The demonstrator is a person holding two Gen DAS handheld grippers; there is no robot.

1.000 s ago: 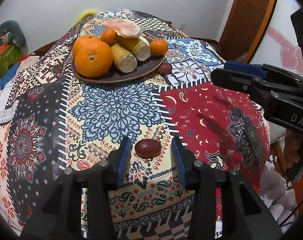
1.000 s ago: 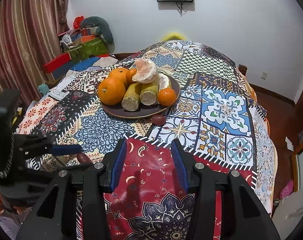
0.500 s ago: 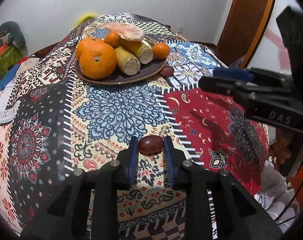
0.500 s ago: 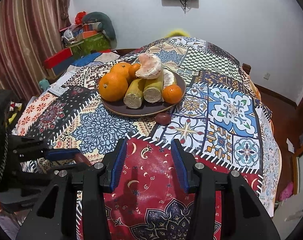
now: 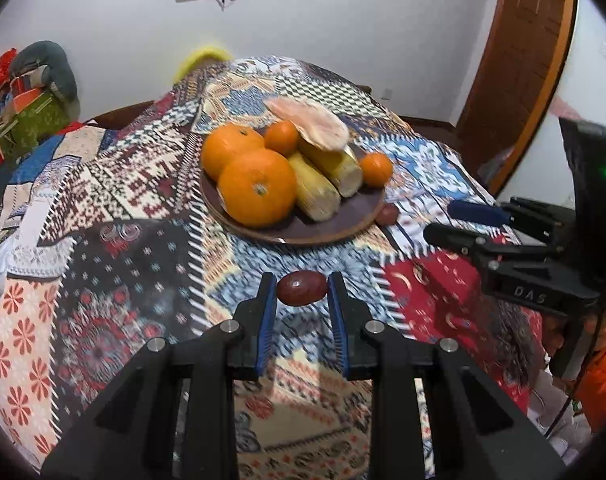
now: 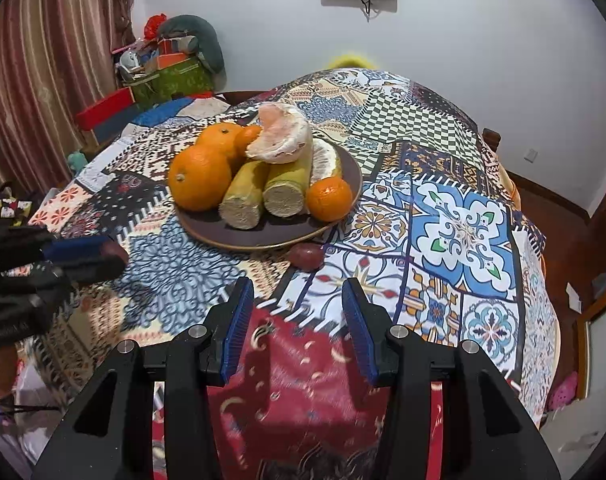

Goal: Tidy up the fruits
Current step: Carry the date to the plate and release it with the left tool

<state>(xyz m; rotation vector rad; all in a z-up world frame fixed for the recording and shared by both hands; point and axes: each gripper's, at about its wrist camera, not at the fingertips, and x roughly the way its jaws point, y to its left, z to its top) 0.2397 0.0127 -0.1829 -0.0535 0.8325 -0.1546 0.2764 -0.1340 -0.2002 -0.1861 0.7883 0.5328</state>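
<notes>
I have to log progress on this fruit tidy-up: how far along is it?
Mostly done: oranges, corn pieces and peeled citrus sit on the plate. In hand: the left gripper is shut on one red date, off the cloth. Left: a second date lies beside the plate's rim; the right gripper is open and empty.

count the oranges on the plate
4 on the plate: a big orange in front on the left, another behind it, a small one by the peeled fruit, a small one on the right. Others may be hidden.
</notes>
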